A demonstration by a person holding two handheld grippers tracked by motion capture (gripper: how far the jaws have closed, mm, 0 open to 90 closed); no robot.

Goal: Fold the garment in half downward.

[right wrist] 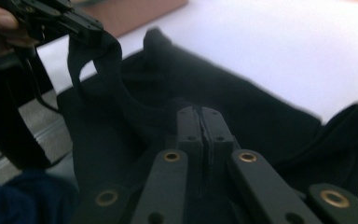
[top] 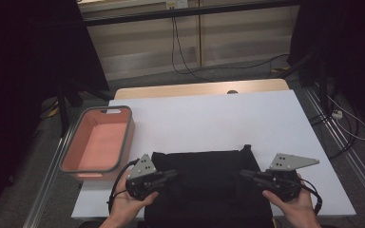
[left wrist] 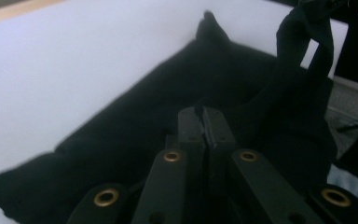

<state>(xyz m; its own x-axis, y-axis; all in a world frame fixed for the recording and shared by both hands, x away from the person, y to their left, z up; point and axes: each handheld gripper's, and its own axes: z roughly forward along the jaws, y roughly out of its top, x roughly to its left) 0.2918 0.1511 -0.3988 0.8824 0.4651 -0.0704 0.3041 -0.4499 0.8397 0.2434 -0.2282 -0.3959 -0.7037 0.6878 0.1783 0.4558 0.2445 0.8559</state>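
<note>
A black fabric bag (top: 204, 164) lies flat on the white table (top: 209, 118) near its front edge. My left gripper (top: 171, 175) sits over the bag's left side, jaws pressed together on a black strap (right wrist: 100, 60) that loops down to the bag. My right gripper (top: 244, 174) sits over the bag's right side, also shut on a black strap (left wrist: 303, 42). In the left gripper view the closed jaws (left wrist: 205, 122) point across the bag (left wrist: 135, 121) at the right gripper (left wrist: 314, 3). In the right gripper view the closed jaws (right wrist: 205, 122) face the left gripper (right wrist: 81, 25).
A pink tub with a grey rim (top: 127, 137) stands at the table's left edge, hollow side up. A wooden strip (top: 199, 89) runs along the far edge. Cables (top: 347, 123) trail on the floor to the right. White tabletop stretches beyond the bag.
</note>
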